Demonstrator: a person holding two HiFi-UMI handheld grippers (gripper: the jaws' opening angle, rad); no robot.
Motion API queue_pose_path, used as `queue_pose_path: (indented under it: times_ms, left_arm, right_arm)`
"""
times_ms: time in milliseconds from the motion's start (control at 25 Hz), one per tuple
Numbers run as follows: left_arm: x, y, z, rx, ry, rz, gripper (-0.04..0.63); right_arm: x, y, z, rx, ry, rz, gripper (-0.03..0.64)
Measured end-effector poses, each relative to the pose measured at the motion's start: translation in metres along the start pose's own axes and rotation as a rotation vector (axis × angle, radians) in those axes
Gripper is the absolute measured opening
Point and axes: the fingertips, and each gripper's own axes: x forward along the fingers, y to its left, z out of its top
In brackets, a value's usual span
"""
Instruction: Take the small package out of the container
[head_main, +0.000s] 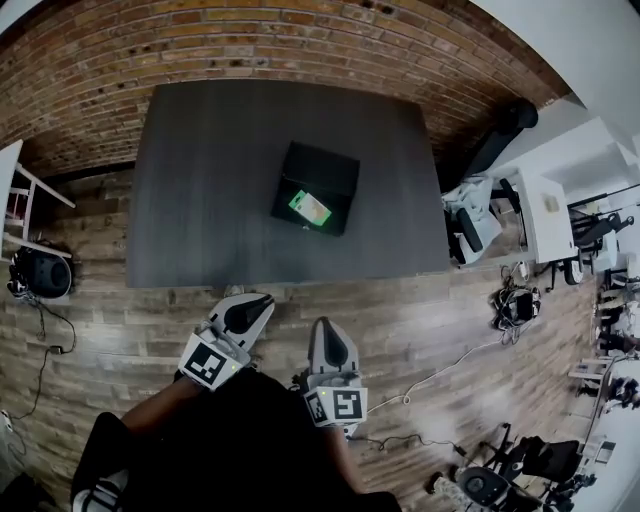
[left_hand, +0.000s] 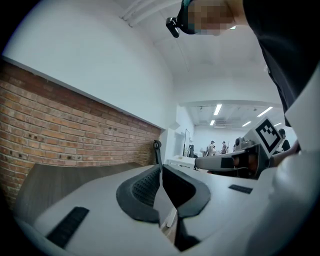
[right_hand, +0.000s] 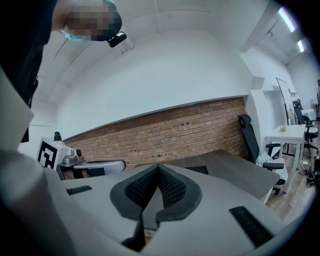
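A: Bench (head_main: 200, 180)?
B: Dark, wide. It's ahead of both sets of fingers, which stop short of its near edge, over the wood floor (head_main: 480, 300).
A: Box?
B: Black box (head_main: 320, 165), open top, mid-bench. Well fwd of the fingers, approx in line w/ the right ones.
A: Grippers?
B: Left gripper (head_main: 266, 298) & right gripper (head_main: 322, 323) side by side. Fingers pressed together on each, nothing btwn.
A: Pkg?
B: Small green package (head_main: 309, 208) lies inside the box, at the side nearest the fingers.
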Motion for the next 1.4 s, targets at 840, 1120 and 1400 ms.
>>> queue_pose_path:
  times_ms: [840,1120,1400]
  left_arm:
    - [0.087,0.292,0.009,-0.033,0.039,-0.033,0.043]
    - [0.111,0.319,0.000,-0.061,0.057,-0.025,0.043]
    - [0.159,0.332,-0.009,-0.058,0.072,0.011,0.043]
  right_arm:
    - [0.316,-0.008,0.006,-0.173,0.213,-0.060,0.025]
    - [0.366,-0.033,-0.016,-0.227,0.305,-0.028,0.026]
    - [0.405,-0.073,-0.051,-0.276,0.406,0.042,0.029]
